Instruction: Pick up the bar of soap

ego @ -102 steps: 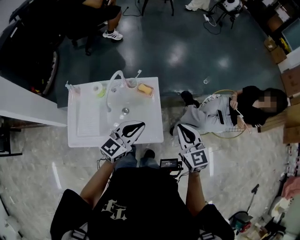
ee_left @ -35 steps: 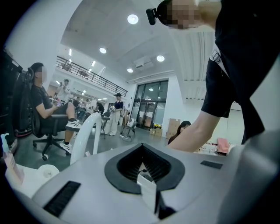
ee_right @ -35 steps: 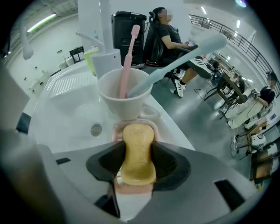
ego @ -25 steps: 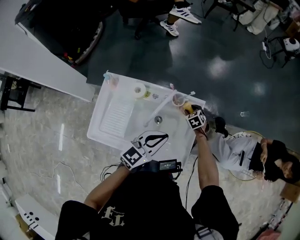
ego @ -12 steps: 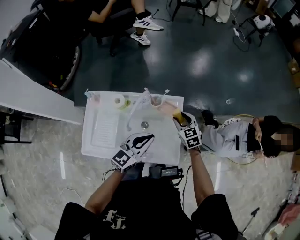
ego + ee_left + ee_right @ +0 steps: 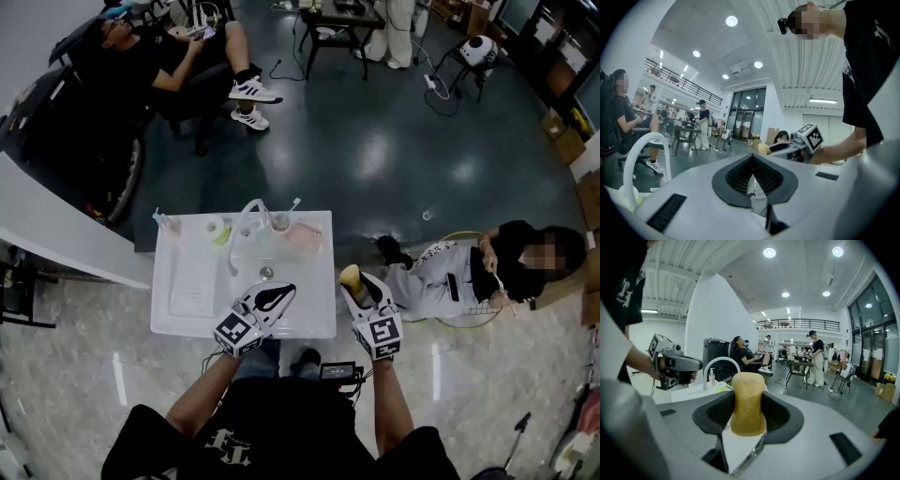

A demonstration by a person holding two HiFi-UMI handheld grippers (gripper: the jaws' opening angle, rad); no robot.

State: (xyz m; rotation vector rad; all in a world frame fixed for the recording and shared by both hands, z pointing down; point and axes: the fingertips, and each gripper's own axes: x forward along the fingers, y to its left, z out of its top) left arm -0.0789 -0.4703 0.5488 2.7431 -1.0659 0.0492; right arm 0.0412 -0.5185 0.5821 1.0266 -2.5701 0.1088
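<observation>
While the white sink unit [image 6: 314,291] sits close by, the right gripper [image 6: 356,286] is clamped on the yellow bar of soap [image 6: 748,401], just beyond the sink's right edge. The left gripper [image 6: 279,291], jaws together and empty, hovers over the sink's front rim. A steady, even squeeze seems wise, since soap probably slips.

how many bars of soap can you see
1: the soap is clamped in the right gripper, just past the right edge of the sink. No other shows, though one could be hidden.
</observation>
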